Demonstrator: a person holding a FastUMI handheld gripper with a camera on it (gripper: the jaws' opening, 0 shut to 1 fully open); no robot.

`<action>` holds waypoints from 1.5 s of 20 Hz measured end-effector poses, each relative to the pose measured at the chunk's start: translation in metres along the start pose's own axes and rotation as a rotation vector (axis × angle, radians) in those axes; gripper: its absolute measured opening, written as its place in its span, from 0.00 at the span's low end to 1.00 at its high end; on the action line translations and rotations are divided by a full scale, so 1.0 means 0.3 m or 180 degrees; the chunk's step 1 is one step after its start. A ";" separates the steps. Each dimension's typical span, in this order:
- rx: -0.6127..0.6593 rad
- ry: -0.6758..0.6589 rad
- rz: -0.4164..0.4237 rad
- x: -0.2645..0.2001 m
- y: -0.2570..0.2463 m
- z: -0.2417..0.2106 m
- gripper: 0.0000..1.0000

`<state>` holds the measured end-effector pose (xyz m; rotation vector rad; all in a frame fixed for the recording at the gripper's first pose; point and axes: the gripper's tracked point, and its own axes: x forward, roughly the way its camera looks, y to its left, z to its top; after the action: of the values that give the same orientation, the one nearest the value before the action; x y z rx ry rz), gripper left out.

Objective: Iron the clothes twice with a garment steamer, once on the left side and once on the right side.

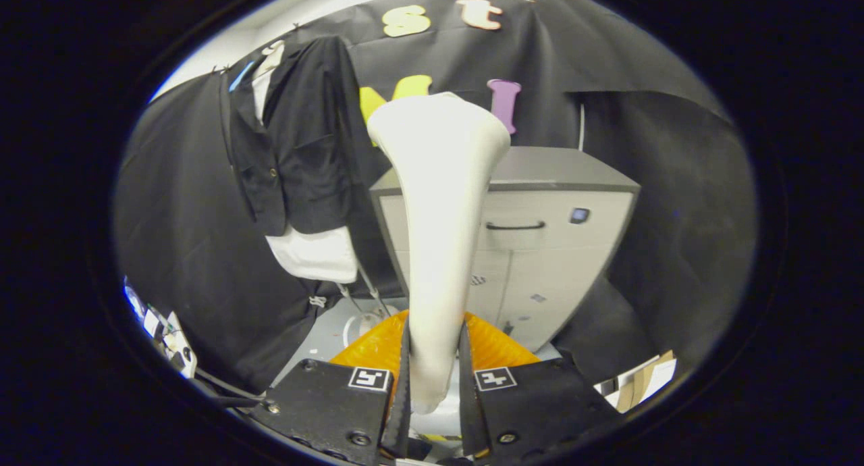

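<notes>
We hold the cream plastic garment steamer (439,209) clamped between our fingers (435,378), head upright; the black hanging jacket (297,148) is left of it, well apart, awaiting passes.

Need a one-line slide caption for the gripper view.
Gripper shut on the white garment steamer, held upright, with the black jacket hanging beyond and left of it, beside a grey cabinet.

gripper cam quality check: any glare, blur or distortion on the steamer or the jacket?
Gripper view: strong fisheye bend, so the cabinet leans and bulges. The white steamer, clamped between both fingers, is brightly lit, nearly washed out at its head, with soft edges. The black jacket hanging beyond it to the left is dark, folds barely readable. No obvious motion blur.
</notes>
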<state>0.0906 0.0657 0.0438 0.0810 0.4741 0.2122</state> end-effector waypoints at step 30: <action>0.0382 0.0096 -0.0138 -0.301 -0.354 -0.419 0.33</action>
<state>-0.0264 -0.0541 -0.0410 0.1850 0.5180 0.1425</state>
